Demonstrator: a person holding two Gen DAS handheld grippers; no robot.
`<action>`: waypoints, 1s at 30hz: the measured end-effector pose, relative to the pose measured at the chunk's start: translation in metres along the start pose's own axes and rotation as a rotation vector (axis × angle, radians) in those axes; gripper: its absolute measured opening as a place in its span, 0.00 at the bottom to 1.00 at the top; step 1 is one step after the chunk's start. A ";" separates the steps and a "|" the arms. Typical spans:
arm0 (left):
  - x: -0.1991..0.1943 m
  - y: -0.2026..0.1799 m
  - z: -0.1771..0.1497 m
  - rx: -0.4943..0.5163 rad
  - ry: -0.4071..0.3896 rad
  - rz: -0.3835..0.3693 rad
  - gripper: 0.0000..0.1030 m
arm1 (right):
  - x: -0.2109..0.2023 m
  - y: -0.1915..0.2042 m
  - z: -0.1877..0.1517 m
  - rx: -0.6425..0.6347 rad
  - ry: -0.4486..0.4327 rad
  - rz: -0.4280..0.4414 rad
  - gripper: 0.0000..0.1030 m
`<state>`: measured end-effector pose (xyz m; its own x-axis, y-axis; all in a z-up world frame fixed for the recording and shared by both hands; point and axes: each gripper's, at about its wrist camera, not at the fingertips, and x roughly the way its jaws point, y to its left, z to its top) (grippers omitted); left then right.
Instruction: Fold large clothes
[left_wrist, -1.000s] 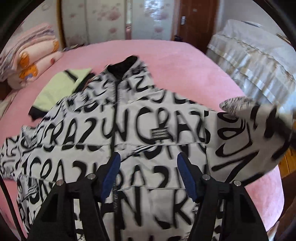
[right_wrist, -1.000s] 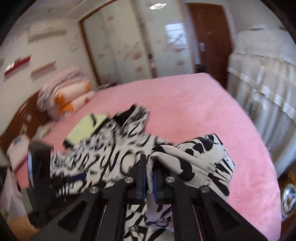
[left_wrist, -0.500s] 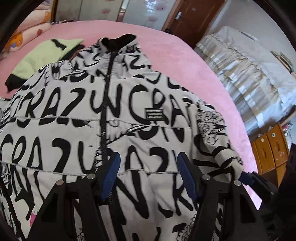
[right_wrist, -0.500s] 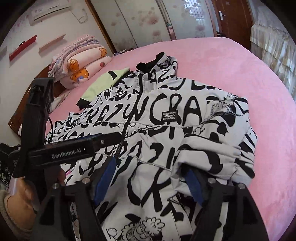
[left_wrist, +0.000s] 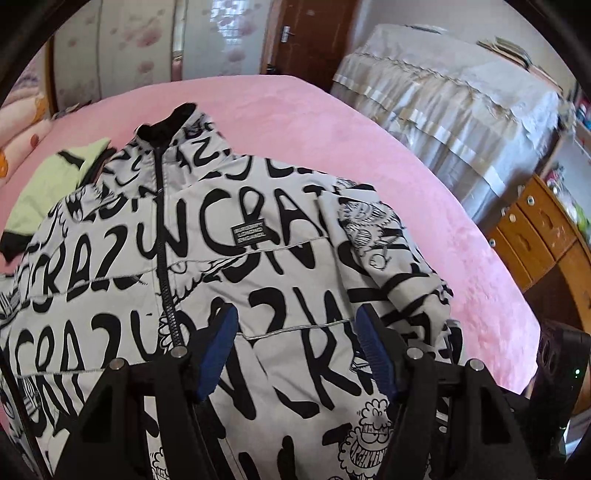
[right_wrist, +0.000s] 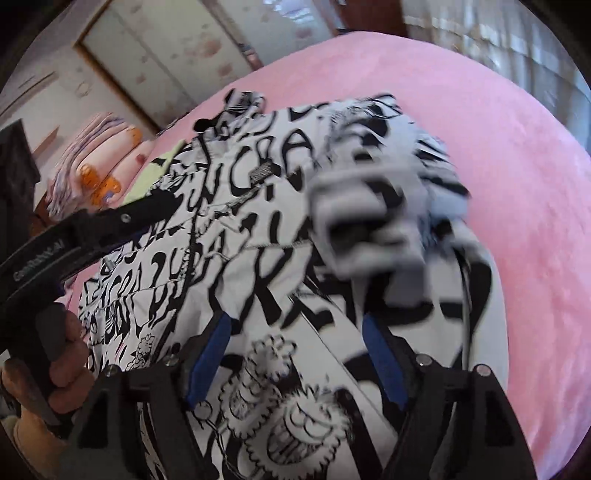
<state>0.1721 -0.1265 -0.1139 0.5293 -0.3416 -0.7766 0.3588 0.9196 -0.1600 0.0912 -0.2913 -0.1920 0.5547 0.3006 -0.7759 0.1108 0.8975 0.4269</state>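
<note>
A white jacket (left_wrist: 229, 236) with black lettering lies front up on the pink bed (left_wrist: 332, 125), collar far, zip shut. Its right sleeve (left_wrist: 391, 258) is folded in over the chest. My left gripper (left_wrist: 297, 343) is open and empty above the lower front. In the right wrist view the same jacket (right_wrist: 258, 258) is blurred, with the folded sleeve (right_wrist: 369, 229) lying on it. My right gripper (right_wrist: 295, 350) is open and empty above the hem. The left gripper's body (right_wrist: 74, 236) and the hand on it show at the left there.
A green and black garment (left_wrist: 55, 177) lies under the jacket's left shoulder. Folded quilts (right_wrist: 96, 162) are stacked at the bed's far left. A cloth-covered piece of furniture (left_wrist: 461, 99) and a wooden drawer unit (left_wrist: 543, 236) stand right of the bed.
My right gripper carried the sleeve over the chest, let it go and opened. It has since drawn back toward the hem. My left gripper stayed open.
</note>
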 end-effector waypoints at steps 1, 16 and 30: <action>0.000 -0.006 0.000 0.027 -0.004 -0.001 0.63 | -0.002 -0.004 -0.003 0.019 -0.002 0.002 0.72; 0.056 -0.164 0.024 0.559 0.060 -0.018 0.72 | -0.059 -0.092 0.007 0.172 -0.105 -0.244 0.72; 0.093 -0.171 0.049 0.551 0.158 -0.072 0.15 | -0.062 -0.108 -0.004 0.211 -0.106 -0.248 0.72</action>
<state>0.1975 -0.3252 -0.1291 0.3823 -0.3277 -0.8640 0.7596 0.6438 0.0919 0.0412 -0.4052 -0.1917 0.5708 0.0361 -0.8203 0.4149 0.8494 0.3261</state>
